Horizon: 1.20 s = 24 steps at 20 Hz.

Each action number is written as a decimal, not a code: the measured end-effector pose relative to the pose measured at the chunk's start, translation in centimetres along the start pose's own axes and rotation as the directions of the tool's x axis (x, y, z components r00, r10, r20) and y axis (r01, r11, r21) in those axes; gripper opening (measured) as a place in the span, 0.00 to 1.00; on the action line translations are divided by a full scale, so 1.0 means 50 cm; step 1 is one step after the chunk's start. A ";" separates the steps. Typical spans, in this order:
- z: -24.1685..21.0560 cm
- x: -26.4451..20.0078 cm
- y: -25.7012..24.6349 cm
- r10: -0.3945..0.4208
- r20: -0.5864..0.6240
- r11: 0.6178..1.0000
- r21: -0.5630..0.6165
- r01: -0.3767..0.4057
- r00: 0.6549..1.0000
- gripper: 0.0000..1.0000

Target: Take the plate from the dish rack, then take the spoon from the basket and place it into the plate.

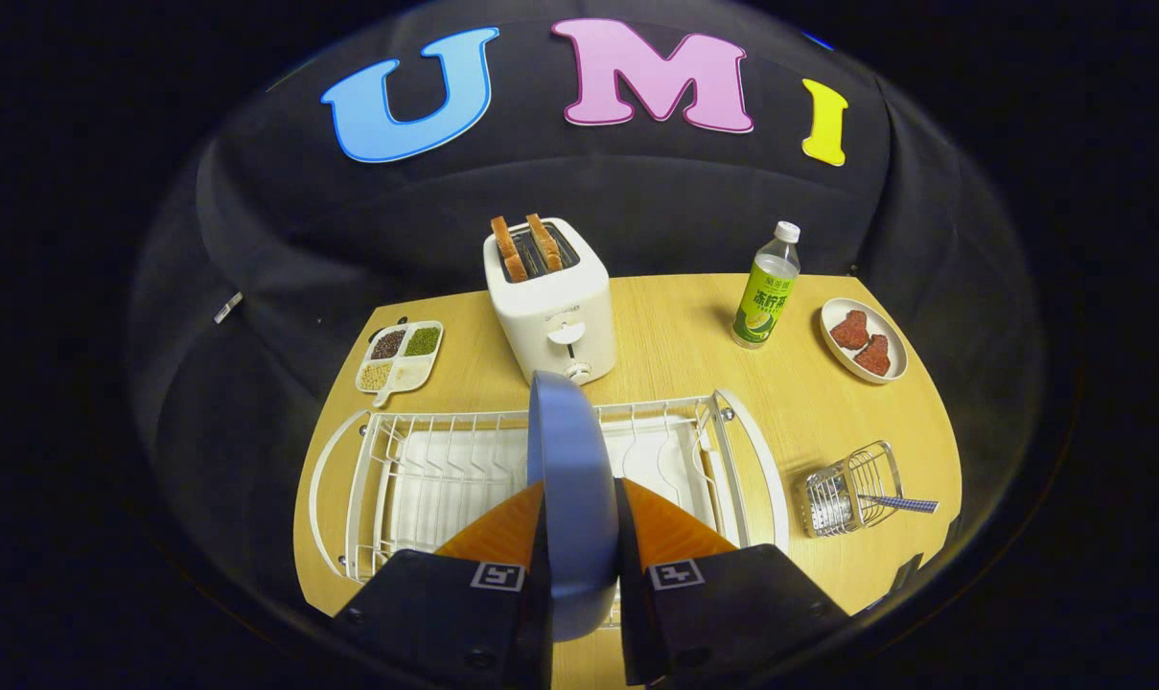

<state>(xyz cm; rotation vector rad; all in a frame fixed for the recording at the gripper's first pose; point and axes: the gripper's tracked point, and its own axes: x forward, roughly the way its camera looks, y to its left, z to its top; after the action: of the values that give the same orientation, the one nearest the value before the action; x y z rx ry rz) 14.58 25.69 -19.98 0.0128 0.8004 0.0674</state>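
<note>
With my gripper (582, 537) clamped on the blue plate (571, 479), held on edge between both fingers above the dish rack (732, 450), I judge the thin rim could slip or snag the wires if tilted.

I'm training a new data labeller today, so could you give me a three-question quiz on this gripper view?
1. True or false: the gripper is shut on the blue plate.
2. Where is the spoon? A) on the plate B) in the wire basket C) in the toaster
3. What sits directly under the plate?

Key: 1 true, both fingers press the upright plate. 2 B. 3 The white dish rack.
</note>
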 end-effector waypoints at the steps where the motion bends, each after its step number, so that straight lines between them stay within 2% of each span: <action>1: 0.000 -0.002 -0.001 -0.004 0.000 1.000 0.003 0.004 1.000 0.32; 5: 0.044 -0.017 -0.033 -0.066 0.080 0.997 -0.038 0.069 0.995 0.30; 7: 0.038 -0.023 -0.017 -0.017 0.060 1.000 -0.023 0.018 0.998 0.24; 11: 0.029 -0.027 -0.054 0.011 0.062 1.000 -0.012 -0.011 0.998 0.23; 14: 0.020 -0.048 -0.086 0.074 0.053 0.996 0.049 -0.077 0.996 0.22; 18: 0.012 -0.118 -0.168 0.142 0.075 0.984 0.101 -0.149 0.987 0.22; 24: -0.070 -0.253 -0.323 0.224 0.071 0.958 0.169 -0.233 0.972 0.22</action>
<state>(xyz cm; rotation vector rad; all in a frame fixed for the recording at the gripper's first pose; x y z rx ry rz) 4.17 8.70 -13.93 0.2741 0.7493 0.2141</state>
